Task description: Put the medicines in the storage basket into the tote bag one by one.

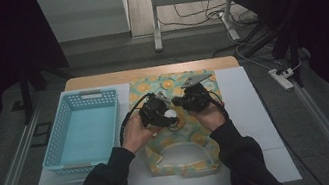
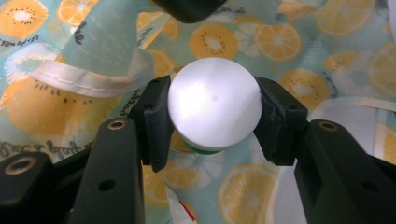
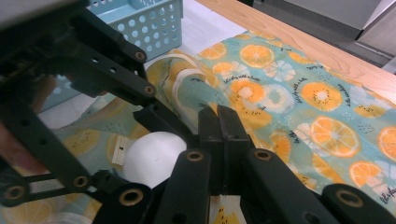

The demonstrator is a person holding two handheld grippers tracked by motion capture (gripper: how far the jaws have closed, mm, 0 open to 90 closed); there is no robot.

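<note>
- L gripper [image 2: 212,116] has a round white cap [image 2: 214,108] clamped between its two black pads, one pad on each side; a sliver of green shows under the cap's lower edge.
- In the high view the same white cap [image 1: 170,114] sits at the centre of the table, over the fruit-print cloth bag [image 1: 183,155], with the L gripper [image 1: 163,114] around it.
- R gripper [image 3: 218,122] has its jaws fully together; their tips press on the cloth, and whether a fold of fabric is pinched between them I can't tell.
- In the high view the R gripper [image 1: 189,99] is just beside the left one, a grey three-cornered plate on top.
- From the R gripper view, the left gripper's linkage crosses the foreground at left and blocks part of the bag and the cap [image 3: 152,158].
- Bag: pale teal fabric w/ orange and kiwi slices, a white trimmed edge [image 2: 70,79] folded over next to the cap.
- Script lettering runs across the print in several spots; too small and slanted to read in full.
- A small white tag [image 3: 120,150] is sewn at the edge near the cap, w/ a dark mark I can't read.
- Light blue perforated plastic basket [image 1: 83,131] stands at the left of the bag, close but apart.
- All of it sits on a white mat [image 1: 259,122] over a wooden tabletop [image 1: 149,72].
- Beyond the table: a white power strip [image 1: 281,78] and cables on the floor at right.
</note>
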